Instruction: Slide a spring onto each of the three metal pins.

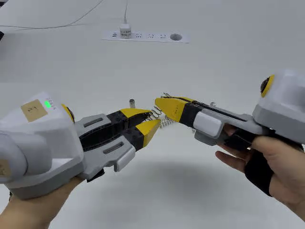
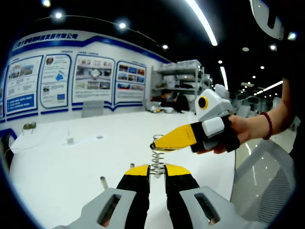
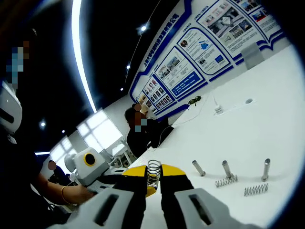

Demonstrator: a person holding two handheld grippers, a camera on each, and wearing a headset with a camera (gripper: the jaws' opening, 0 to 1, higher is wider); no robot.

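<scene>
Left hand-held gripper (image 2: 157,168): jaws drawn in to a narrow gap, pinching the lower end of the spring (image 2: 157,157), which stands up out of them.
Right hand-held gripper (image 3: 153,170): jaws nearly closed, with the same spring's coils between the tips; in the left gripper view its yellow tip sits on the spring's upper end.
Spring: off the worktop (image 1: 190,62), carried in the air between the two tips, which meet nose to nose in the head view.
Grip: both appear to have it; we cannot tell which one bears the hold.
Pins (image 3: 227,168): three upright in a row on the worktop, all bare.
Spares: a loose spring (image 3: 227,182) lies just beside the middle pin's foot; a second loose spring (image 3: 256,189) lies near the end pin.
Done: no pin carries a spring, so we judge nothing finished.
Step in hand: likely passing or re-seating the first spring between grippers.
Left: thread this spring, then pick up and thread the two on the worktop.
</scene>
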